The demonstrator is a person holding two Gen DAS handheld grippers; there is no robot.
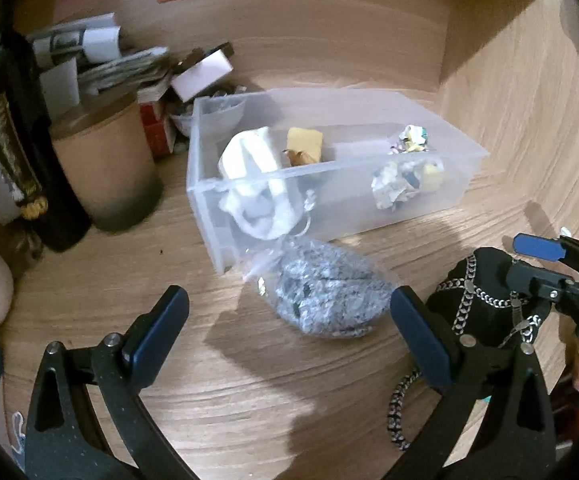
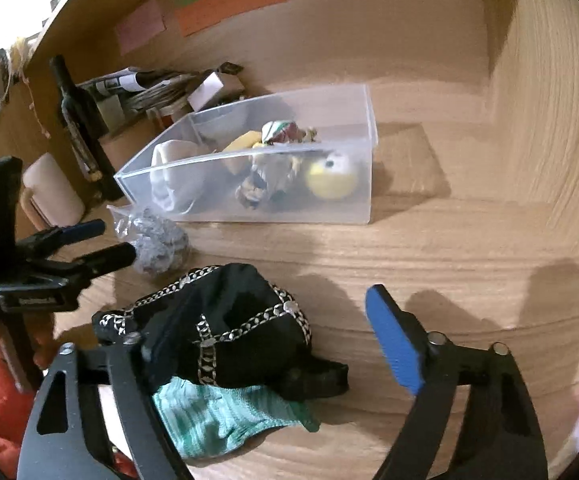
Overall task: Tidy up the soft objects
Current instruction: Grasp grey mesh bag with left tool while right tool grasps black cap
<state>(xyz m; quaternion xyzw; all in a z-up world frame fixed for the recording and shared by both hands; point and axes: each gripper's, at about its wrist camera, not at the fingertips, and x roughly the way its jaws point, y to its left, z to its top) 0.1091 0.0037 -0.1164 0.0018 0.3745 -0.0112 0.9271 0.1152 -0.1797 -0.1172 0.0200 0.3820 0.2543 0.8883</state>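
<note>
- Left gripper (image 1: 289, 320): jaws wide, empty, straddling the grey bagged bundle (image 1: 323, 294) on the wooden desk (image 1: 217, 408).
- Right gripper (image 2: 265, 340): jaws wide, over the black chain-trimmed pouch (image 2: 225, 320), no grip.
- Pouch lies on teal cloth (image 2: 225, 416).
- Clear bin (image 2: 289, 208) behind, holding soft toys.

The black pouch (image 2: 225, 320) hides most of the green cloth (image 2: 225, 420) and the right gripper's (image 2: 273, 348) left fingertip. The clutter (image 1: 129, 68) behind the box (image 1: 441, 196) is blurred, and the box wall clouds the toys (image 2: 289, 176) inside.
</note>
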